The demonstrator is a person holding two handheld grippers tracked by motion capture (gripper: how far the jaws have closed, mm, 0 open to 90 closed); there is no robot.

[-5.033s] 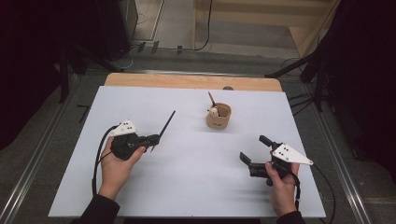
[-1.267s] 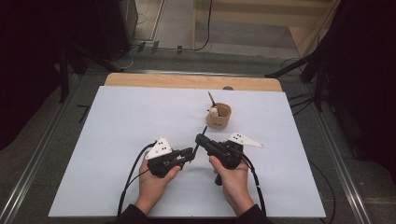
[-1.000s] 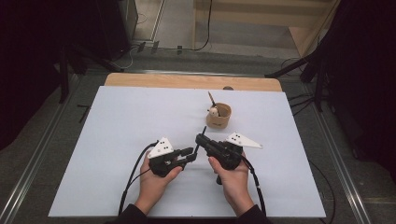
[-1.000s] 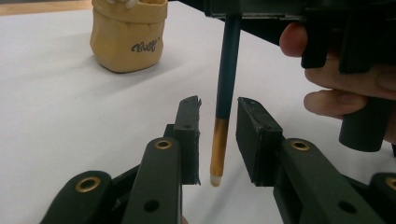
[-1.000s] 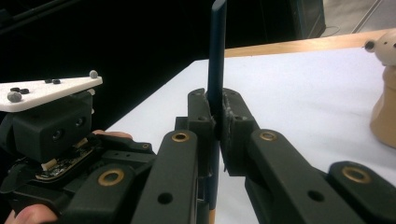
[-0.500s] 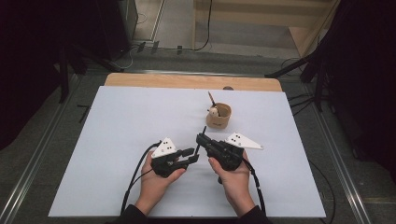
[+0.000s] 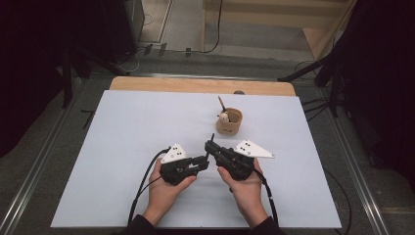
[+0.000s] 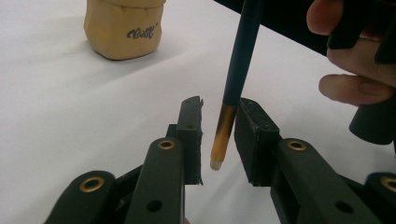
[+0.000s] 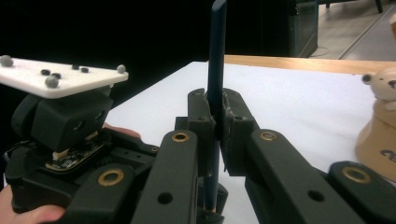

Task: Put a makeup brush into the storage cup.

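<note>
- two tongs meet near the middle of the table, just in front of me, and one dark pencil passes between them.
- my right tongs are clamped on the pencil's shaft; in the right gripper view the jaws press it from both sides and it stands roughly upright.
- my left tongs stand spread apart, with the pencil's lower end, pale at its tip, hanging in the gap and touching neither jaw as far as i can tell.
- from the high view, my left tongs and right tongs sit nearly nose to nose, with the pencil poking up between them.
- i judge this to be the handover step: the pencil is carried by the right and the left no longer grips it, or has not gripped it yet; i cannot tell which.
- farther back stands the tan cup, with a small bear figure and another stick in it; it seems the likely place for the pencil.
- next, i think, i need to draw the left tongs clear without knocking the tip, then swing the right toward the cup, keeping the pencil upright and the clamp firm.
</note>
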